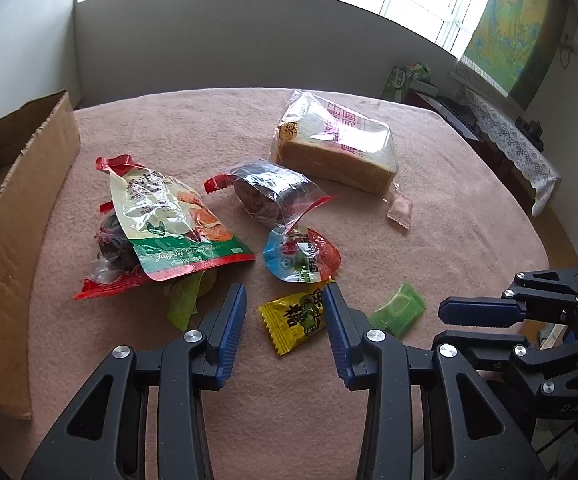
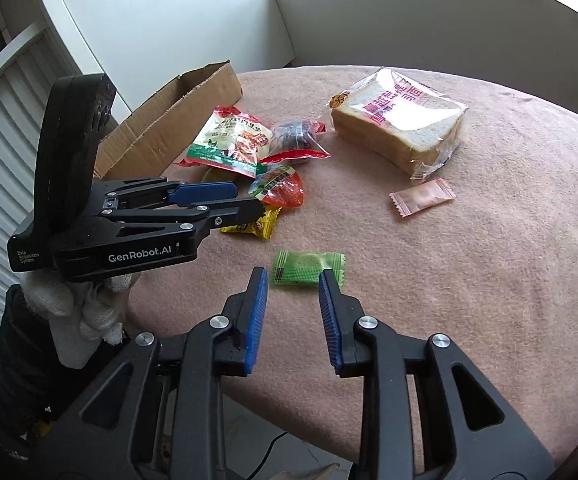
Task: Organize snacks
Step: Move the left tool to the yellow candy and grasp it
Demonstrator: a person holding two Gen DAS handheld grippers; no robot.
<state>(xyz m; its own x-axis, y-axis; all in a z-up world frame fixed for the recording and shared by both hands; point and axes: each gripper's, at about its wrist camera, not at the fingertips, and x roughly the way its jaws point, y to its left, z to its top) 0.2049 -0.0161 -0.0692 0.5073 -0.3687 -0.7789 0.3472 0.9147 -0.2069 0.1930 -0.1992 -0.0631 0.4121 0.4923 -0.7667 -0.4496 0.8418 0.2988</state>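
Snacks lie on a pink tablecloth (image 1: 429,240). My left gripper (image 1: 285,300) is open, its fingertips on either side of a yellow candy packet (image 1: 295,320), seen also in the right wrist view (image 2: 255,226). My right gripper (image 2: 293,280) is open just short of a green candy packet (image 2: 307,267), which also shows in the left wrist view (image 1: 399,312). Further off lie a bagged bread loaf (image 1: 341,148), a dark cake in clear wrap (image 1: 273,194), a cream and green pouch (image 1: 173,220), a round blue and red packet (image 1: 301,256) and a small pink sachet (image 2: 421,197).
An open cardboard box (image 1: 13,208) stands on the table's left side, with some items inside at its near end. A second green packet (image 1: 185,300) peeks from under the pouch. A side table with a lace cloth (image 1: 517,148) stands beyond the table's right edge.
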